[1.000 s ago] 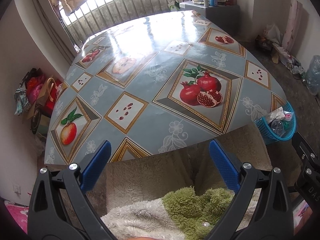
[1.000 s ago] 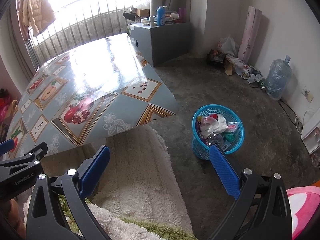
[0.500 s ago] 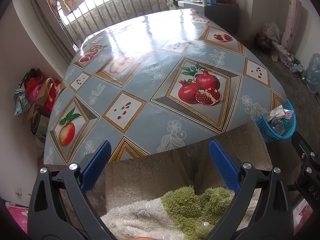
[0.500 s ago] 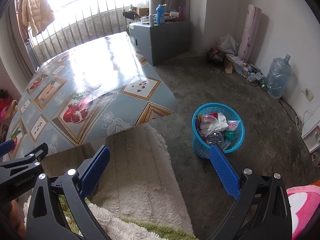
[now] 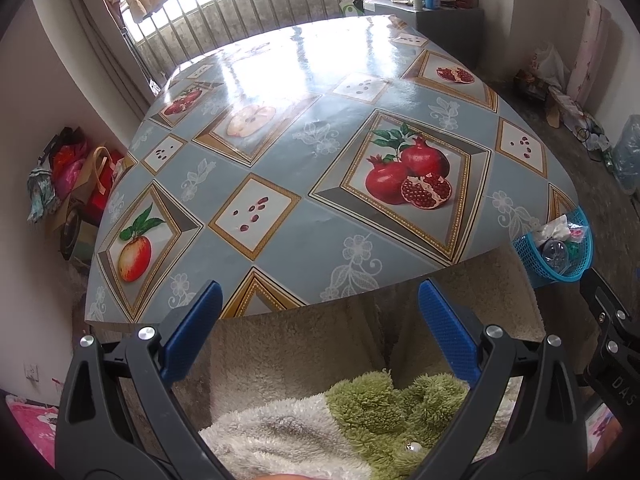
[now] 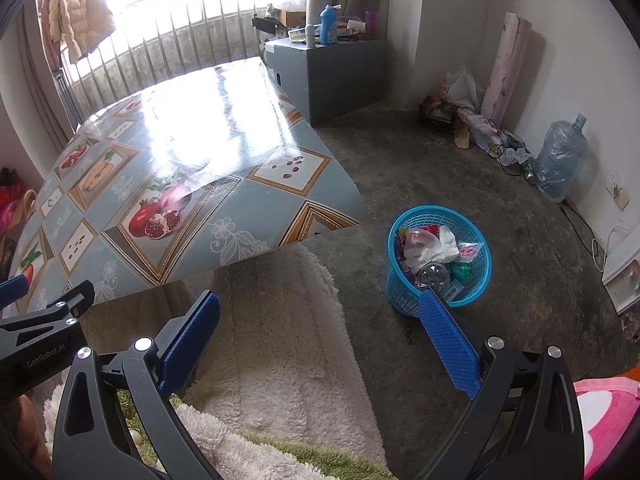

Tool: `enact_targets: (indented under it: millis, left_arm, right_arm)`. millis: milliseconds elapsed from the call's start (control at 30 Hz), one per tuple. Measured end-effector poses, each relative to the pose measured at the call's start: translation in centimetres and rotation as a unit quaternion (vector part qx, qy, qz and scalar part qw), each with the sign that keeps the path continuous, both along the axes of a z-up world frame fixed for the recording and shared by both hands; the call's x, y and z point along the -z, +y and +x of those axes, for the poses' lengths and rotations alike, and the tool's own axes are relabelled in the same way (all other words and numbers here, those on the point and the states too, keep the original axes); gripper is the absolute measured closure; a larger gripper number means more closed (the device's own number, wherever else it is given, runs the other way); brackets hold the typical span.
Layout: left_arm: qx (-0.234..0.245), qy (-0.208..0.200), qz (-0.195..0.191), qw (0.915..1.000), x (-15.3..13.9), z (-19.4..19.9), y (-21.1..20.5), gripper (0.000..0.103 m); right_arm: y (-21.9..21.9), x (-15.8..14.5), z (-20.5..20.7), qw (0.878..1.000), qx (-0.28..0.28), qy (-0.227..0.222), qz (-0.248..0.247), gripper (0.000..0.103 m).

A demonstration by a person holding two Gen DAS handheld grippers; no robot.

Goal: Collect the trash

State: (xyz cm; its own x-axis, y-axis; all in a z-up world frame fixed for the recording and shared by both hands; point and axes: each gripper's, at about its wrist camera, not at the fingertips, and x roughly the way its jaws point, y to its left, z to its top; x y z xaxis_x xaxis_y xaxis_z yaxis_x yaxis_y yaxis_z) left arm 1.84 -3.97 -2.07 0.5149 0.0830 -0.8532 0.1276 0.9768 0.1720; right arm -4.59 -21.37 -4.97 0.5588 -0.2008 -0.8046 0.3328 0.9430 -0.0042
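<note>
Holding both claws spread wide with nothing between the pads, you have the left gripper (image 5: 320, 336) facing the fruit-patterned table (image 5: 304, 168) just ahead. Your right gripper (image 6: 320, 340) points at the floor; the blue basket (image 6: 404, 300) of trash (image 6: 436, 246) sits just beyond its right fingertip, beside the cream rug (image 6: 280, 340) under the claw.

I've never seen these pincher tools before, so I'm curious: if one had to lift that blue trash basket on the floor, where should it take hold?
Probably the rim of the blue basket, coming straight down from above with the right gripper, which is nearer. The basket stands upright and open-topped, far too wide to span, but its thin mesh wall would fit between the open jaws. The near edge looks freest; the trash is piled toward the middle.
</note>
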Motion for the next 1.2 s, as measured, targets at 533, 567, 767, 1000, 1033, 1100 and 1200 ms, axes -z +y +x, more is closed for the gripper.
enact_targets:
  millis: [533,567,767,1000,1033,1100,1200]
  left_arm:
    - [-0.003,0.002,-0.003,1.0000,0.15,0.06,0.35,0.009]
    - [-0.002,0.003,-0.003,1.0000,0.16,0.07,0.35,0.009]
    - [-0.002,0.002,-0.003,1.0000,0.13,0.08,0.36,0.009]
    - [-0.001,0.004,-0.002,1.0000,0.14,0.07,0.36,0.009]
    - [-0.001,0.004,-0.002,1.0000,0.17,0.02,0.30,0.009]
    - [0.000,0.003,0.000,1.0000,0.15,-0.10,0.26,0.009]
    - [-0.001,0.002,0.001,1.0000,0.14,-0.29,0.18,0.009]
  right_arm:
    - [0.22,0.01,-0.04,1.000,-0.003,0.002,-0.004,0.006]
    - [0.22,0.01,-0.04,1.000,-0.003,0.002,-0.004,0.006]
    - [0.23,0.01,-0.05,1.000,-0.003,0.002,-0.004,0.006]
    - [0.23,-0.01,-0.07,1.000,-0.003,0.001,-0.004,0.006]
    - [0.21,-0.03,-0.03,1.000,-0.003,0.001,-0.004,0.006]
    - [0.13,-0.07,-0.05,1.000,-0.002,0.000,-0.002,0.006]
    - [0.07,-0.11,-0.05,1.000,-0.002,0.000,-0.001,0.006]
